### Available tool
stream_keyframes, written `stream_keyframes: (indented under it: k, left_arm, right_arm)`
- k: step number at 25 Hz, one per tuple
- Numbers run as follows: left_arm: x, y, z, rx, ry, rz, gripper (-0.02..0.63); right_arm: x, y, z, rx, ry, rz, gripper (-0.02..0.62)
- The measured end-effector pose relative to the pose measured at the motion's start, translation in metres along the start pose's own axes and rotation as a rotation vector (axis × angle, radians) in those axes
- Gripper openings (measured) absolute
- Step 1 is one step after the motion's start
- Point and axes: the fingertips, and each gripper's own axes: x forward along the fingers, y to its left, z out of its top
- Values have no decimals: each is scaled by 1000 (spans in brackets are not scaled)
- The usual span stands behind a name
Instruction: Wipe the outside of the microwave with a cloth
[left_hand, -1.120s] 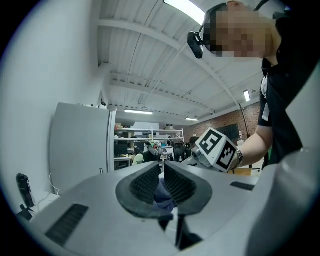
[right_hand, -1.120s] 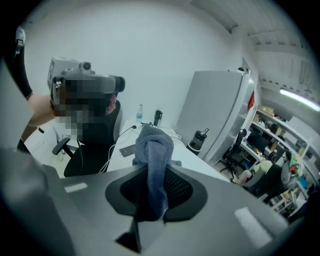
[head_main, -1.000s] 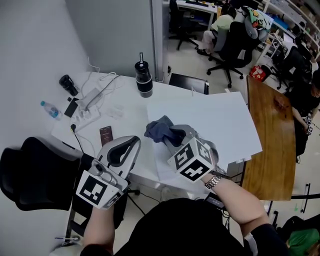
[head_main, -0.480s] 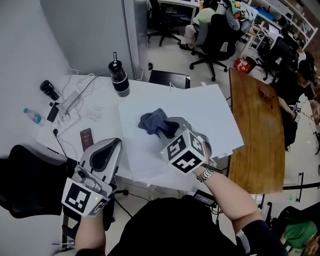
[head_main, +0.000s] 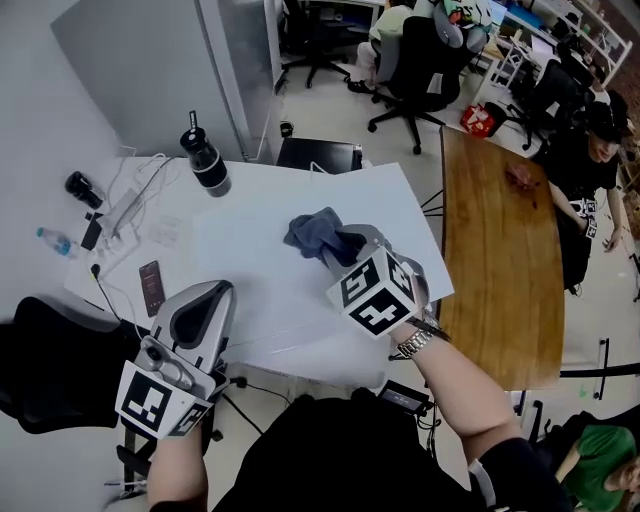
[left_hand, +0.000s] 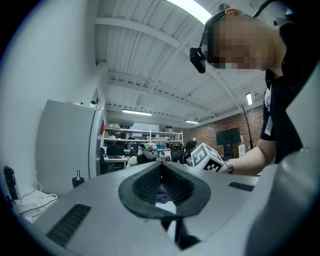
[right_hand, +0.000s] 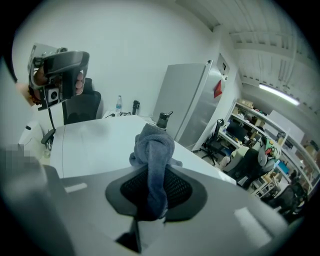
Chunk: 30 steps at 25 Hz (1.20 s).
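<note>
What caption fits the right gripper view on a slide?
Right hand-held gripper shut on a crumpled grey-blue cloth, held over a white tabletop; black cylindrical bottle behind.

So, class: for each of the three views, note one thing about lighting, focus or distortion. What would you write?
Head view: even light, sharp, only faint shadows on the white table. Left gripper view: fisheye circle with black corners, and the ceiling strip light glares at the top. Right gripper view: same dark rim; the cloth looks slightly soft close up.

The cloth (head_main: 312, 232) is blue-grey, the table (head_main: 262, 275) white, the wooden table (head_main: 492, 262) brown, the bottle (head_main: 205, 160) black.
</note>
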Motion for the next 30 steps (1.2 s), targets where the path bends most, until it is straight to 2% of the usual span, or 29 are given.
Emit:
stream_keyframes:
  k: [6, 19, 30]
  left_arm:
    - [29, -30, 3, 14, 29, 0, 5]
    - [82, -83, -4, 42, 78, 2, 5]
    - [108, -106, -4, 57, 98, 34, 5]
  right_arm:
    - [-18, -34, -28, 8, 9, -5, 67]
    - [-52, -112, -91, 84, -32, -77, 67]
    - [-67, -151, -126, 180, -98, -108, 67]
